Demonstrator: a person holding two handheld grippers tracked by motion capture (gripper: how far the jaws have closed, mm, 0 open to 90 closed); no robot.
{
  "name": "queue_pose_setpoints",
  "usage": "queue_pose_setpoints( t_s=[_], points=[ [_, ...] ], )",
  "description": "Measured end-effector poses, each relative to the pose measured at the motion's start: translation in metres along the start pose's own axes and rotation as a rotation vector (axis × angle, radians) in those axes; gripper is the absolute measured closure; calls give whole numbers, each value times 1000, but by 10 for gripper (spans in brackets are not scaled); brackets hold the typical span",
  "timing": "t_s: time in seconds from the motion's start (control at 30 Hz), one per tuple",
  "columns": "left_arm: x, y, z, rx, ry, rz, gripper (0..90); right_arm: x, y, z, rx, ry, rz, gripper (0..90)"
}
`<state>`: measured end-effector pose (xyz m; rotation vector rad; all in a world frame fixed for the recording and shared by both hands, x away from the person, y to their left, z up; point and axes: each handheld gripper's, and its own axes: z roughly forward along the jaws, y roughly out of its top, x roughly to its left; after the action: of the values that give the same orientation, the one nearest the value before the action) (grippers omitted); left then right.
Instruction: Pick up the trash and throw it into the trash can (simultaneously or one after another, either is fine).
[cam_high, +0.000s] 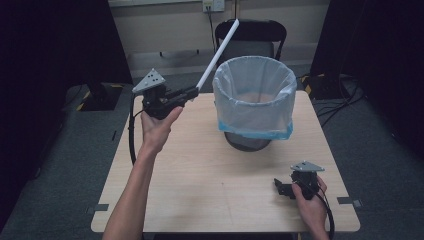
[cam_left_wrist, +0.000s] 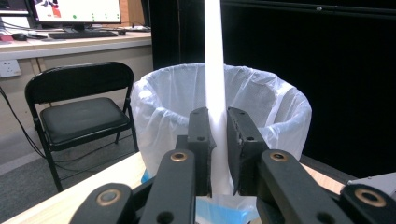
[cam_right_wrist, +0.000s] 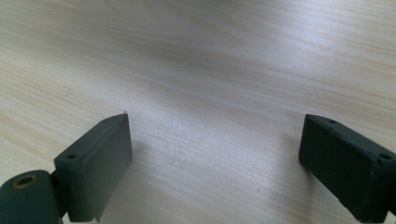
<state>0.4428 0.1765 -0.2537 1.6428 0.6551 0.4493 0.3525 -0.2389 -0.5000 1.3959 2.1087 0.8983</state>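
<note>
Beside the lined bin (cam_high: 255, 97), left gripper (cam_high: 192, 93) clamps a tube (cam_high: 217, 52).
Tube long, white, slanting upward; right gripper (cam_right_wrist: 215, 154) gapes wide, holding nothing.

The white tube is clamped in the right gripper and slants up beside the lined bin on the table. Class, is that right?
Not quite. The left gripper clamps the white tube, as the left gripper view shows. It does slant up beside the lined bin on the table.

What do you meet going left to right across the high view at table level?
Left gripper shut on the white tube → lined bin → right gripper, open, resting low on the table near its right front corner.
</note>
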Motion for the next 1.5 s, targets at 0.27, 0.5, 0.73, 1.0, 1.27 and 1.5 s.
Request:
queue_pose_setpoints(
  t_s=[0.27, 0.5, 0.73, 1.0, 1.27, 1.5],
  points=[
    [-5, 15, 14, -4, -26, 18, 808, 0, 0, 0, 0, 0, 0, 88],
    [-12, 29, 23, -23, -52, 29, 808, 0, 0, 0, 0, 0, 0, 88],
    [-15, 38, 35, -24, -71, 34, 808, 0, 0, 0, 0, 0, -1, 88],
    [-19, 44, 51, -27, -99, 24, 808, 0, 0, 0, 0, 0, 0, 88],
    [-21, 46, 69, -15, -124, 22, 808, 0, 0, 0, -1, 0, -1, 88],
    [-20, 51, 86, -21, -140, 9, 808, 0, 0, 0, -1, 0, -1, 88]
  ],
)
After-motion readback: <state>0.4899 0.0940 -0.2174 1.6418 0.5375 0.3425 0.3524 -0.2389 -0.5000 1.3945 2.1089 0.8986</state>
